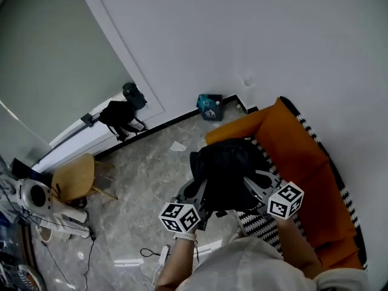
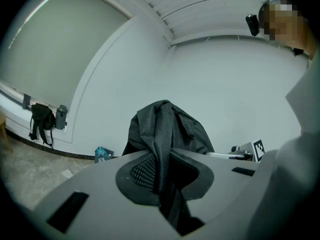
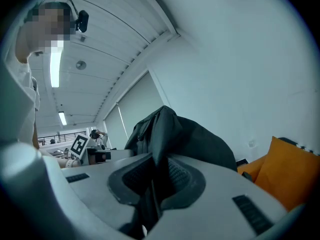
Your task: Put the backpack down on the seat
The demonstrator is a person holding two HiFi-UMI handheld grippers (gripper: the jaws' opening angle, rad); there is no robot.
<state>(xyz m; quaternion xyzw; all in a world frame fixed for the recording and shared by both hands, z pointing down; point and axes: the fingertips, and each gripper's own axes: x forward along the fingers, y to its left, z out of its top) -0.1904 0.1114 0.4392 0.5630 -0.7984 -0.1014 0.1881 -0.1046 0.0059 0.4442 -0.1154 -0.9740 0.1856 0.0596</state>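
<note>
Backpack [image 1: 227, 171] hangs in the air between the two grippers, not yet on the seat. In the head view it sits at centre. The orange sofa [image 1: 303, 156] runs from 1 o'clock to 5 o'clock of it, and the near part of the seat lies just under the bag's right edge.

Left gripper [image 1: 199, 190]: jaws clamped on a fold of the bag's woven strap fabric, which runs down between the ribbed pads [image 2: 142, 171] in the left gripper view. Right gripper [image 1: 250, 183]: jaws likewise pinched on a dark fold of cloth, pads [image 3: 180, 176] pressing on it from both sides.

Judgement: the two-sided grip at 8 o'clock and 4 o'clock of the bag keeps the soft body level and stops it sagging or swinging. It also lets the bag be lowered flat onto the cushion.

Materials:
- Backpack [image 2: 165, 129] is black, matte and limp, with a coarse webbing weave at the clamped strip. Its top bunches into a rounded hump [image 3: 185, 134].
- Sofa upholstery is smooth orange cloth. A black-and-white zigzag throw [image 1: 260, 223] lies on the seat edge.
- Floor [image 1: 145, 180] is grey marbled tile, hard and glossy.

Surroundings, well apart from the work:
- A yellow wooden chair [image 1: 73, 177] at 9 o'clock.
- A second black bag [image 1: 118, 115] against the wall at 10 o'clock.
- A teal box [image 1: 210, 107] at 12 o'clock.
</note>
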